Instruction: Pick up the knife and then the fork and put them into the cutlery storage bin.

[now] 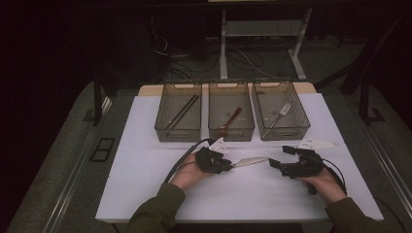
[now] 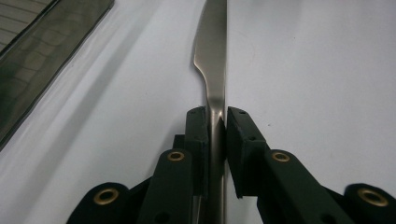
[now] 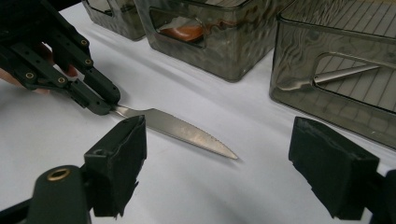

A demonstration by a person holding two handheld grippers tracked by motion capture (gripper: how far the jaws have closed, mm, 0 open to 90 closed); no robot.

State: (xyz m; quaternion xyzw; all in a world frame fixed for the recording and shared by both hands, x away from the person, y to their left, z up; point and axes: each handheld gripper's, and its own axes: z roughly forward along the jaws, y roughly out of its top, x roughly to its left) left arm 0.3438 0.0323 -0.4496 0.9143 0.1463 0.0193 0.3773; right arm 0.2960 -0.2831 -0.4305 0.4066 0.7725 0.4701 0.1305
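Note:
A steel table knife [image 1: 250,161] lies low over the white tabletop [image 1: 218,194], its serrated blade pointing right. My left gripper [image 1: 228,165] is shut on the knife's handle. In the left gripper view the two black pads [image 2: 198,128] press the handle from both sides, and the blade [image 2: 212,46] runs straight ahead from the left gripper [image 2: 217,123]. My right gripper [image 1: 280,156] stands just right of the blade tip, wide open with nothing between its jaws. From the right gripper [image 3: 218,135], the knife [image 3: 182,130] lies ahead with the left gripper [image 3: 105,105] clamped on its end.
Three smoky translucent bins stand in a row behind the grippers: the left bin [image 1: 178,132] holds dark chopsticks [image 1: 182,111], the middle bin [image 1: 231,133] a wooden spoon [image 1: 229,121], the right bin [image 1: 286,132] a fork [image 1: 279,115]. Cables trail from both grippers.

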